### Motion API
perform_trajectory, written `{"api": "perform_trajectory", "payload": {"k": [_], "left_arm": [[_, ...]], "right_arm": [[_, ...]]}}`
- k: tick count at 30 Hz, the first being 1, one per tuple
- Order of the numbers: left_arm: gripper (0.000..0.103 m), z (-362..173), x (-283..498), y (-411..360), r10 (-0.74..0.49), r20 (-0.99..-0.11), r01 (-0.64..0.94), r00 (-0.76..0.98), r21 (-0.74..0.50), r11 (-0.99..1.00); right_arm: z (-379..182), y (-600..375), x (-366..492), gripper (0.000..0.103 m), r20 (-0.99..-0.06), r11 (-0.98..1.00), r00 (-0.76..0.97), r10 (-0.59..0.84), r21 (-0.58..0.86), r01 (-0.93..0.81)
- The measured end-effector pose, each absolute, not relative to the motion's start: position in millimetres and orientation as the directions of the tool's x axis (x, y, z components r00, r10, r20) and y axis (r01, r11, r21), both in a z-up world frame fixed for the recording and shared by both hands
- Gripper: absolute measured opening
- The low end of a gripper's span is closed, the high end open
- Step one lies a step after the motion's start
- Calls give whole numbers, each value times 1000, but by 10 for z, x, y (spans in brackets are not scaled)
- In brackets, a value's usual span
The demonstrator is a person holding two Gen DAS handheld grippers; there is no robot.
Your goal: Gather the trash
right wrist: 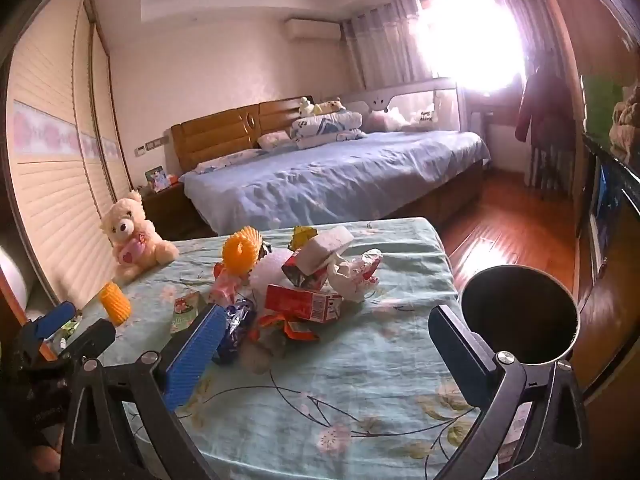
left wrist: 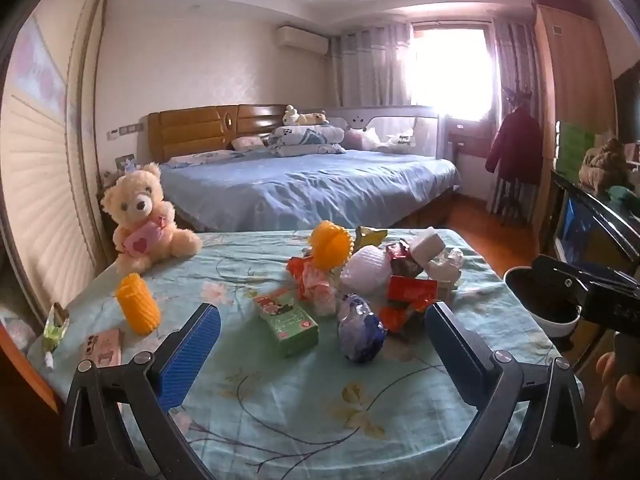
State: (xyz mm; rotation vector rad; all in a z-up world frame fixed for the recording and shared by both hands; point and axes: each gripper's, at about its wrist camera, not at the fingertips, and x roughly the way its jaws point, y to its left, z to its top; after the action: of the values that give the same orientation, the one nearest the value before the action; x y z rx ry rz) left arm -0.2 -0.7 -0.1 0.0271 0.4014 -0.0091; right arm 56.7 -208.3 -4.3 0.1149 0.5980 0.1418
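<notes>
Both gripper pairs, left gripper (left wrist: 322, 334) and right gripper (right wrist: 324, 338), gape empty; dark-lined bin (right wrist: 520, 322) looks empty.

A teddy bear (left wrist: 140, 220) sits on the table's floral cloth (left wrist: 280, 400); a bed (left wrist: 304, 188) stands behind.

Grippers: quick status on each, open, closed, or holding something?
Left gripper: open, holding nothing, above the tablecloth.
Right gripper: open, holding nothing, beside the trash bin.
</notes>
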Motion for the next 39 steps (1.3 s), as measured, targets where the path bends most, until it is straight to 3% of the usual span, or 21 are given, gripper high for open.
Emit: {"api": "perform_trajectory", "payload": {"k": [7,11,39], "left_arm": [[102,-21,-56,75,-13,-384,4,923,-24,1000],[102,-81,27,68,-12,-414,6,910,-17,1000],[102,-37,60,96,-12,-408,4,913,-20,1000]], "right_arm": [[-14,-2077,497,102,-546,982,820,174,159,-103],[-91,-2076,553,102,-553,982,814,176,161,-103],[-89,-1998,491,102,-538,982,824,180,142,-122]]}}
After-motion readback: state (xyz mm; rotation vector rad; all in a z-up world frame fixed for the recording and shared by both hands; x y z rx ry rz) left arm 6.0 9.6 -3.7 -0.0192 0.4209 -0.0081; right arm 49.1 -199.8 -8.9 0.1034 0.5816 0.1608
